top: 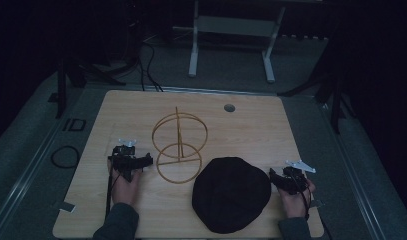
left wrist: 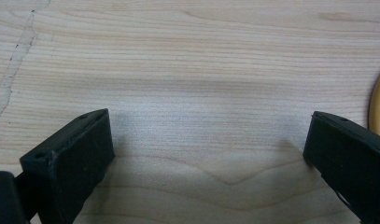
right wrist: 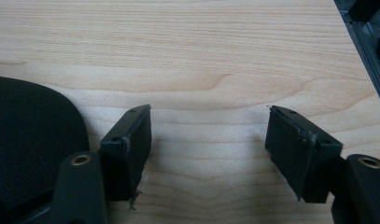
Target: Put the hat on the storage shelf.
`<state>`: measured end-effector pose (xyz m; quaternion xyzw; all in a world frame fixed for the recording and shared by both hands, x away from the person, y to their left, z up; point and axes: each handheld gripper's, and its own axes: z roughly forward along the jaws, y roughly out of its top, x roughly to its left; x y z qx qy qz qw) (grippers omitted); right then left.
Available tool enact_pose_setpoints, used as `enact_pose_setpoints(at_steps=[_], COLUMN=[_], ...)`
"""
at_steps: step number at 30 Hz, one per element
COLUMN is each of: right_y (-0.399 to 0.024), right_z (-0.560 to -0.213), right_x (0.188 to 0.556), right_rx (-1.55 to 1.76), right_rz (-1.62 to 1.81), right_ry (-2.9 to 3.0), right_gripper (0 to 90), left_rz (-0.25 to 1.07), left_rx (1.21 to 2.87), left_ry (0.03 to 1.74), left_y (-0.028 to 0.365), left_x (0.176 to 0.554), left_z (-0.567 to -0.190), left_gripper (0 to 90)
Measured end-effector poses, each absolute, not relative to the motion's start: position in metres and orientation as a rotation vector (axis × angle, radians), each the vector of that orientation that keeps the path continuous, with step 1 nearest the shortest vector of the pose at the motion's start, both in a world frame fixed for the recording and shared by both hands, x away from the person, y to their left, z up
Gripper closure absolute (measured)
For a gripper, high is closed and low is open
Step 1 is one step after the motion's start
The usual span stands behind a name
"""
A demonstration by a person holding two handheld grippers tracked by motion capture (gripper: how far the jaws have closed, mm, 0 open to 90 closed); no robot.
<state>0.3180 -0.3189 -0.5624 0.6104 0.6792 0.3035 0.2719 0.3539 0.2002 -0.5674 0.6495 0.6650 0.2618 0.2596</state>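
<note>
While both jaws gape — black hat (top: 231,194) lies untouched.

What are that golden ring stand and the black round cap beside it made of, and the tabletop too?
The golden ring stand looks like thin bent metal wire or rod with a yellowish coating, though painted cane is possible. The black round cap seems to be soft matte fabric, going by its dull surface and slumped shape. The pale tabletop shows wood grain, either real wood or a smooth laminate.
</note>
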Motion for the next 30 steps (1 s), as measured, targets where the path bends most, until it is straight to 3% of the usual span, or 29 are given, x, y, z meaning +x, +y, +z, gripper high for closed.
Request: enact_pose_setpoints(at_steps=[17,30], right_y=[-0.318,-0.318], right_z=[-0.560,-0.552], right_x=[0.319,0.324], right_rx=[1.633,1.615], right_rz=[0.808,0.768], right_ry=[1.884,1.999], right_gripper=[26.1,35.1], left_rz=[0.709,0.707], left_rx=[1.759,1.761], left_ry=[1.800,1.796], left_y=[0.200,0.199], left_x=[0.354,0.354], left_z=[-0.567,-0.567], left_gripper=[1.2,1.2])
